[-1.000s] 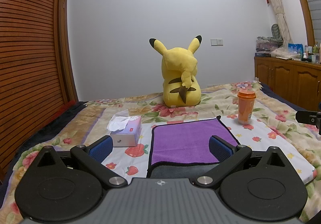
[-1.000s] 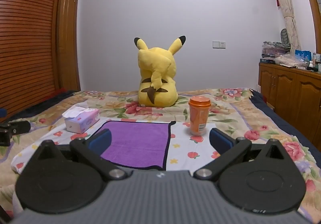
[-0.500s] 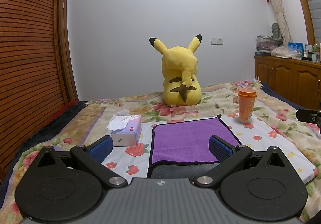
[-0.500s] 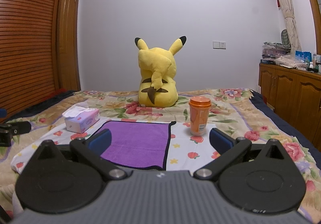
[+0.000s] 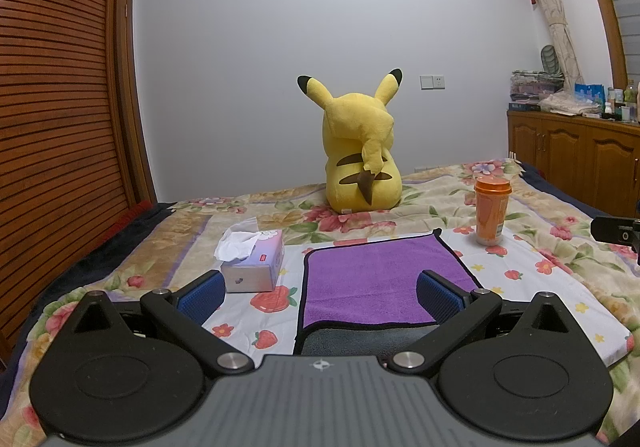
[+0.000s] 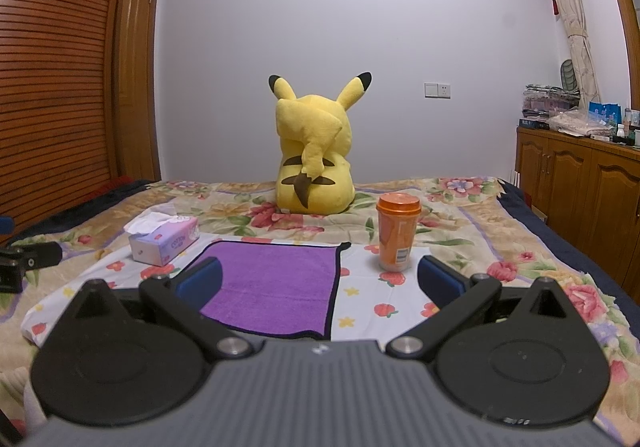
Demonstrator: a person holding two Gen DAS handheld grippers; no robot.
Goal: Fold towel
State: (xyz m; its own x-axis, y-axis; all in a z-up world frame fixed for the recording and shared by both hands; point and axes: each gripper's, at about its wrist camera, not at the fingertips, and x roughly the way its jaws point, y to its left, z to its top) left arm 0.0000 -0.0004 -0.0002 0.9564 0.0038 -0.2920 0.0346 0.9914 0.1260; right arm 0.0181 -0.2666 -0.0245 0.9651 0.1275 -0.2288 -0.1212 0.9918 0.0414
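Observation:
A purple towel with a dark border (image 5: 372,279) lies flat on the flowered bedspread, its near edge turned to show a grey underside (image 5: 360,339). It also shows in the right wrist view (image 6: 276,287). My left gripper (image 5: 320,295) is open and empty, hovering just short of the towel's near edge, toward its left side. My right gripper (image 6: 318,287) is open and empty, over the towel's near right corner. Neither touches the towel.
A tissue box (image 5: 254,267) sits left of the towel and an orange lidded cup (image 5: 491,213) stands to its right. A yellow plush toy (image 5: 360,163) sits behind. A wooden slatted wardrobe (image 5: 52,127) is on the left, a wooden cabinet (image 5: 576,163) on the right.
Both grippers have drifted only slightly; the view has shifted a little. The towel and other objects have not moved.

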